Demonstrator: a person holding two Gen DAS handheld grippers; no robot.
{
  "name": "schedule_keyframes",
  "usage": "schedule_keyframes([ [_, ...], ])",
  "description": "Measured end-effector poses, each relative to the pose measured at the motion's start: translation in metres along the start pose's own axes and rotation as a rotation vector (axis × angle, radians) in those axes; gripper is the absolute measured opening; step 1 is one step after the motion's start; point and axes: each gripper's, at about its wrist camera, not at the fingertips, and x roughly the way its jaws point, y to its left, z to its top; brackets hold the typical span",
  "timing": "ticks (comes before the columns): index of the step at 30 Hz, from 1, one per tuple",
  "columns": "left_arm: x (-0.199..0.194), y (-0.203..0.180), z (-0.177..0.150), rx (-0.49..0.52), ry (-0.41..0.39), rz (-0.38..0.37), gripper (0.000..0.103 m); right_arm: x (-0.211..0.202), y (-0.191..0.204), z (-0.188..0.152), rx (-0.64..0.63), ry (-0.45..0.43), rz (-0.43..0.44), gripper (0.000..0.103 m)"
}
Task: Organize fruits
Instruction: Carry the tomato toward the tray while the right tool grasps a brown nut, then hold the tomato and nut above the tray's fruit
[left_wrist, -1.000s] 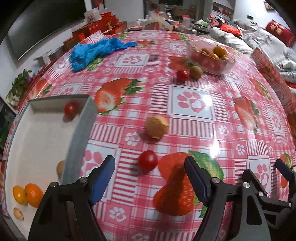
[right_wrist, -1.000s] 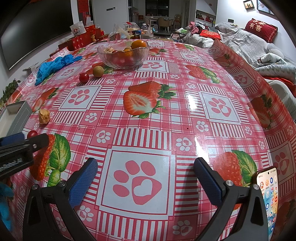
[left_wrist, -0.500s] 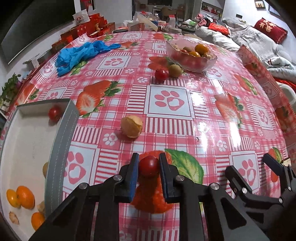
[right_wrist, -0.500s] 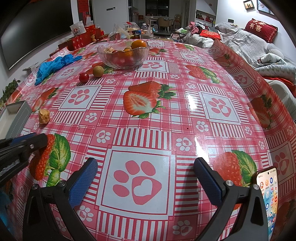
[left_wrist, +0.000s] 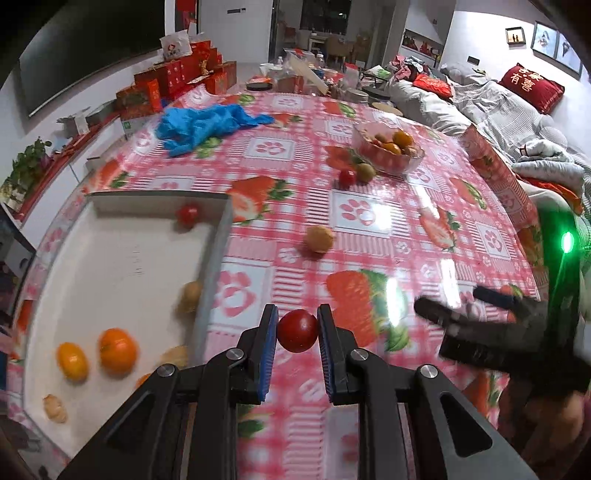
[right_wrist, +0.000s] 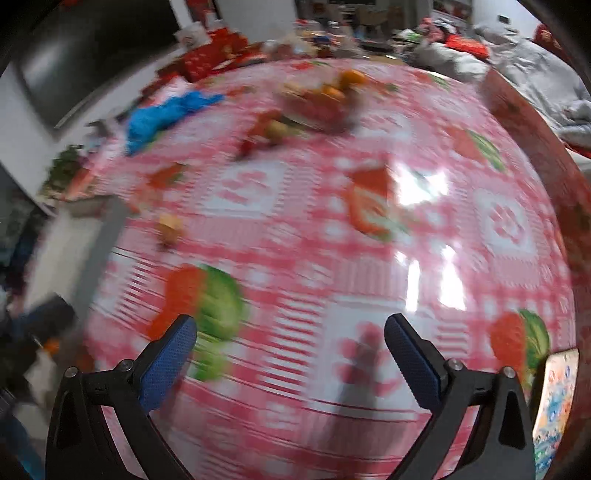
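Note:
My left gripper (left_wrist: 296, 326) is shut on a small red tomato (left_wrist: 297, 331), held above the tablecloth just right of the white tray (left_wrist: 122, 258). Inside the tray lie another red tomato (left_wrist: 188, 215), two orange fruits (left_wrist: 117, 350), a brownish fruit (left_wrist: 190, 295) and a small pale piece (left_wrist: 55, 408). A tan fruit (left_wrist: 318, 239) rests on the cloth ahead. Further back, a red tomato (left_wrist: 347, 177) and a green-brown fruit (left_wrist: 365, 171) sit beside a glass bowl (left_wrist: 388, 149) of fruit. My right gripper (right_wrist: 290, 339) stands open over bare cloth; its view is blurred.
A blue cloth (left_wrist: 207, 123) lies at the back left of the table. Red boxes (left_wrist: 173, 81) stand behind it. A phone (right_wrist: 554, 406) lies at the table's right edge. My right gripper's blurred fingers (left_wrist: 458, 317) show in the left wrist view, right of the tomato.
My left gripper closed on the red tomato, then lifted it off the cloth and carried it left towards the tray. The right gripper, still open, has just begun to move, blurring its view.

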Motion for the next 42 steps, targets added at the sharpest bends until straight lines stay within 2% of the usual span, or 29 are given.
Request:
schedule_keyframes([
  [2, -0.011, 0.012, -0.001, -0.008, -0.012, 0.006, 0.023, -0.001, 0.018, 0.012, -0.038, 0.001, 0.038, 0.102],
  [5, -0.023, 0.031, -0.002, -0.038, -0.029, 0.015, 0.023, 0.007, 0.047, 0.029, -0.114, 0.002, 0.042, 0.099],
  [10, -0.031, 0.052, -0.008, -0.068, -0.042, 0.027, 0.023, 0.047, 0.081, 0.043, -0.173, 0.067, 0.041, 0.069],
  [13, -0.033, 0.068, -0.012, -0.090, -0.043, 0.038, 0.023, 0.064, 0.094, 0.045, -0.205, 0.087, 0.026, 0.061],
  [16, -0.035, 0.081, -0.016, -0.106, -0.046, 0.058, 0.023, 0.070, 0.107, 0.044, -0.263, 0.062, -0.016, 0.055],
  [17, -0.036, 0.087, -0.017, -0.116, -0.045, 0.065, 0.023, 0.071, 0.109, 0.044, -0.273, 0.060, -0.024, 0.051],
  [19, -0.035, 0.095, -0.019, -0.132, -0.046, 0.073, 0.023, 0.069, 0.114, 0.043, -0.300, 0.051, -0.033, 0.023],
  [23, -0.032, 0.104, -0.024, -0.143, -0.040, 0.113, 0.023, 0.060, 0.115, 0.043, -0.286, 0.062, 0.010, 0.023],
  [26, -0.031, 0.111, -0.029, -0.148, -0.036, 0.140, 0.023, 0.043, 0.121, 0.044, -0.285, 0.050, 0.075, 0.023],
  [31, -0.027, 0.123, -0.035, -0.167, -0.027, 0.177, 0.023, 0.013, 0.155, 0.041, -0.361, 0.021, 0.170, 0.023],
  [36, -0.027, 0.131, -0.039, -0.164, -0.028, 0.223, 0.023, 0.003, 0.191, 0.032, -0.417, 0.039, 0.252, 0.023],
  [42, -0.025, 0.142, -0.043, -0.179, -0.019, 0.260, 0.023, 0.006, 0.221, 0.018, -0.472, 0.070, 0.282, 0.023],
])
